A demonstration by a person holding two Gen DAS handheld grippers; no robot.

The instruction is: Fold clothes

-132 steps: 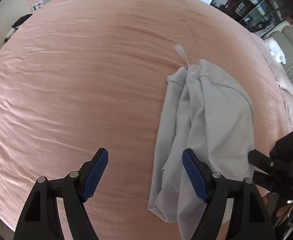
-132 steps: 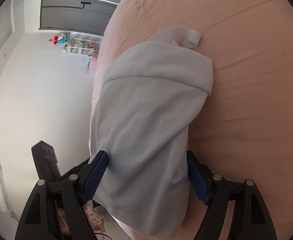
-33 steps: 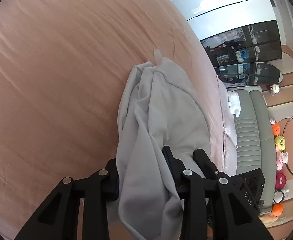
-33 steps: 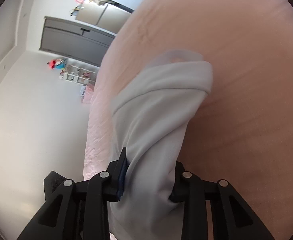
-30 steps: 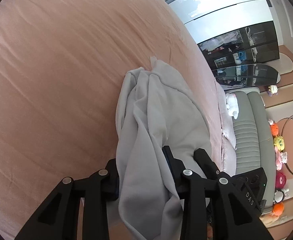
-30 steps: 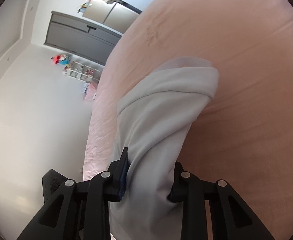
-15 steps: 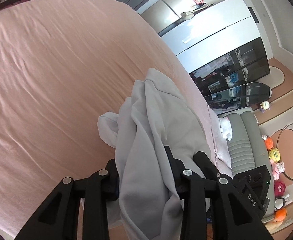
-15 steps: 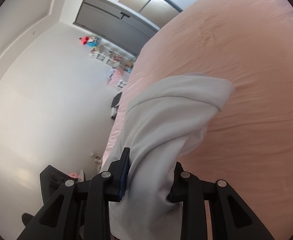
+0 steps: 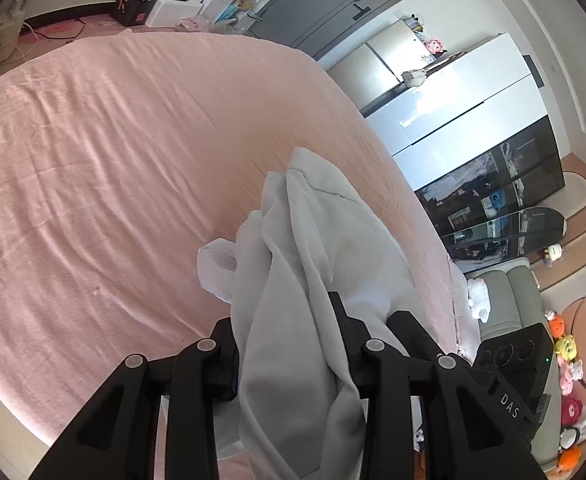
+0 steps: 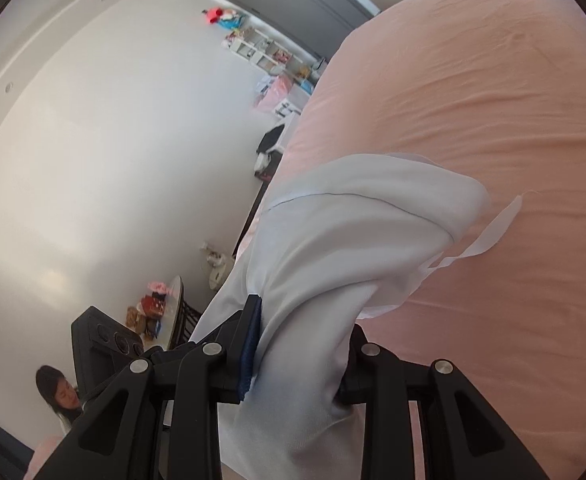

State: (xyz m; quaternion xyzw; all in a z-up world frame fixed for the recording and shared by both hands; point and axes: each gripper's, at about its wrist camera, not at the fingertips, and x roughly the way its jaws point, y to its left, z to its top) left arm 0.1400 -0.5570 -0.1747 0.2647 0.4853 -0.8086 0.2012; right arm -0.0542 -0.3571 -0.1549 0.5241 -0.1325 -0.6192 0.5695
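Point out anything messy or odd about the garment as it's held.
The pale grey garment is bunched and twisted, not flat, with both the left gripper and right gripper clamped on it. A loose white strip dangles from its far end over the pink bedsheet.

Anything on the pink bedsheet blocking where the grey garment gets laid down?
Nothing visible. The pink bedsheet ahead lies bare, only wrinkled. Left gripper and right gripper both clamp the grey garment, bunched between the fingers.

garment (image 9: 293, 280) above bed (image 9: 113, 180) | wardrobe (image 9: 473, 128) behind bed
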